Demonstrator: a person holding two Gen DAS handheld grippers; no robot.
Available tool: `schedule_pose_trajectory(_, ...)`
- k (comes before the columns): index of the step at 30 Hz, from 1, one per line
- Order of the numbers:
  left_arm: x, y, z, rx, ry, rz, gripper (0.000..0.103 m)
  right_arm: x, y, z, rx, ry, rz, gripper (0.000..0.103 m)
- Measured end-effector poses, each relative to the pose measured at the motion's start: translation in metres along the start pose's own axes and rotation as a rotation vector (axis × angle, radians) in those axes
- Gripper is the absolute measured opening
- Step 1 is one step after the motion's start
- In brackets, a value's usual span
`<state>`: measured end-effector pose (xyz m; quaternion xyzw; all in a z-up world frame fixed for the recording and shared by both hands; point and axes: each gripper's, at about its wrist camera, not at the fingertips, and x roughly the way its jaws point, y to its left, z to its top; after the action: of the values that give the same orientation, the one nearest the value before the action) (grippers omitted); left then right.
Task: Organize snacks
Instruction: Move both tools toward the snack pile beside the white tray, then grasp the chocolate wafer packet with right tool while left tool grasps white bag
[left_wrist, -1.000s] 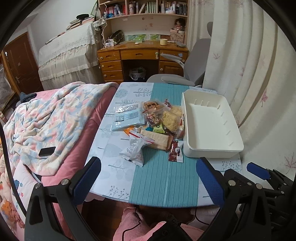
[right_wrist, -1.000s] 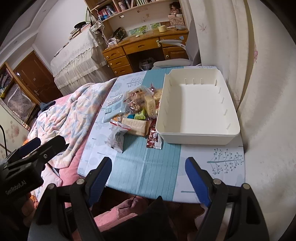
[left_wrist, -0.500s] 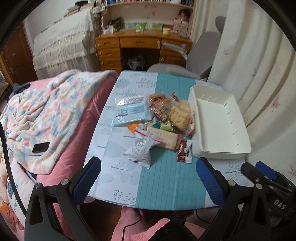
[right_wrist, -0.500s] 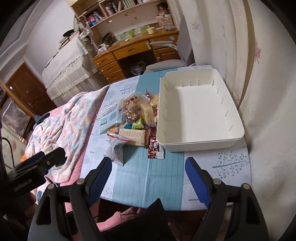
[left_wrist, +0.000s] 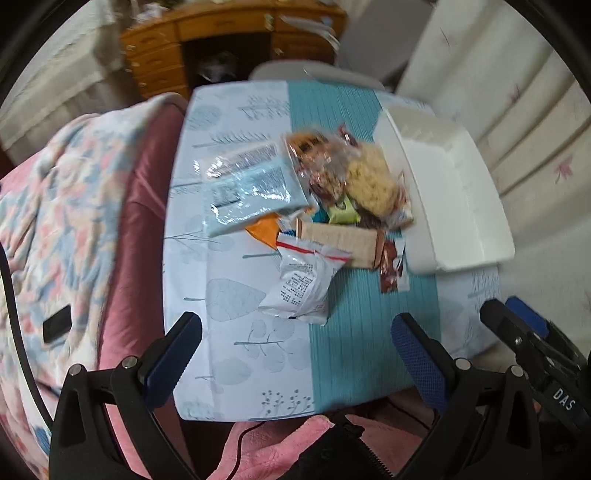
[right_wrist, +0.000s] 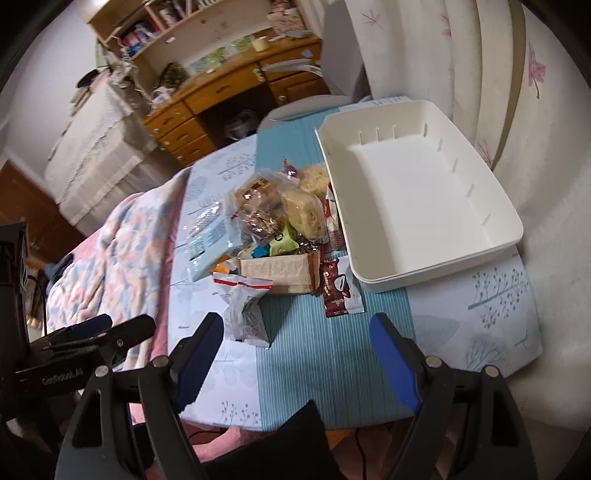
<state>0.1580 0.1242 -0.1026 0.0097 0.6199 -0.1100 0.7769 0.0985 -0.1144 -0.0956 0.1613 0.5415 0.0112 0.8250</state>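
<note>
A pile of snack packets lies on the table (left_wrist: 236, 347), left of a white empty bin (left_wrist: 454, 192) (right_wrist: 421, 192). Nearest me is a white crumpled packet with a red strip (left_wrist: 303, 280) (right_wrist: 247, 306). Behind it lie a tan box (left_wrist: 343, 240) (right_wrist: 277, 269), a brown sachet (left_wrist: 393, 266) (right_wrist: 334, 288), a pale blue flat pack (left_wrist: 251, 192) (right_wrist: 210, 240) and clear bags of biscuits (left_wrist: 369, 181) (right_wrist: 295, 210). My left gripper (left_wrist: 295, 354) is open and empty, just short of the white packet. My right gripper (right_wrist: 295, 354) is open and empty over the table's near edge.
A bed with a floral blanket (left_wrist: 55, 206) (right_wrist: 107, 251) borders the table's left side; a dark phone (left_wrist: 55, 325) lies on it. Curtains (right_wrist: 517, 92) hang right of the bin. A wooden desk (right_wrist: 229, 88) and grey chair (left_wrist: 306, 70) stand beyond the table.
Both grippers have moved forward and lower toward the table, so the snack pile looks larger. The left view is blurred by motion. Both grippers stay open; nothing was taken.
</note>
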Motion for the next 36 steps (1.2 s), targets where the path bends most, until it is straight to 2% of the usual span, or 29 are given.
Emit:
schedule_pose_trajectory(5, 0.030, 0.007, 0.014, 0.086, 0.087, -0.070, 0.102, 0.023, 0.007, -0.008, 0.041, -0.050, -0.101, 0.082)
schedule_pose_trajectory(10, 0.063, 0.007, 0.023, 0.150, 0.180, -0.081, 0.102, 0.050, 0.010, -0.022, 0.026, -0.145, -0.190, 0.082)
schedule_pose_trajectory(13, 0.082, 0.007, 0.026, 0.157, 0.226, -0.081, 0.102, 0.069, 0.007, -0.032, 0.023, -0.203, -0.202, 0.080)
schedule_pose_trajectory(17, 0.108, 0.004, 0.030, 0.153, 0.269, -0.071, 0.102, 0.099, 0.004, -0.041, 0.011, -0.236, -0.239, 0.071)
schedule_pose_trajectory(22, 0.138, 0.000, 0.038, 0.123, 0.292, -0.065, 0.102, 0.132, -0.004, -0.044, 0.015, -0.236, -0.267, 0.069)
schedule_pose_trajectory(25, 0.153, -0.002, 0.040, 0.130, 0.313, -0.050, 0.101, 0.153, -0.007, -0.045, -0.008, -0.229, -0.293, 0.062)
schedule_pose_trajectory(30, 0.175, -0.001, 0.039, 0.105, 0.369, -0.043, 0.090, 0.172, -0.013, -0.042, -0.017, -0.226, -0.324, 0.061)
schedule_pose_trajectory(31, 0.179, 0.000, 0.038, 0.095, 0.378, -0.047, 0.090, 0.176, -0.016, -0.042, -0.007, -0.214, -0.316, 0.061)
schedule_pose_trajectory(33, 0.183, 0.000, 0.037, 0.080, 0.385, -0.054, 0.088, 0.181, -0.019, -0.041, 0.004, -0.200, -0.313, 0.054)
schedule_pose_trajectory(36, 0.190, -0.001, 0.037, 0.067, 0.388, -0.051, 0.086, 0.184, -0.017, -0.042, -0.015, -0.198, -0.325, 0.054)
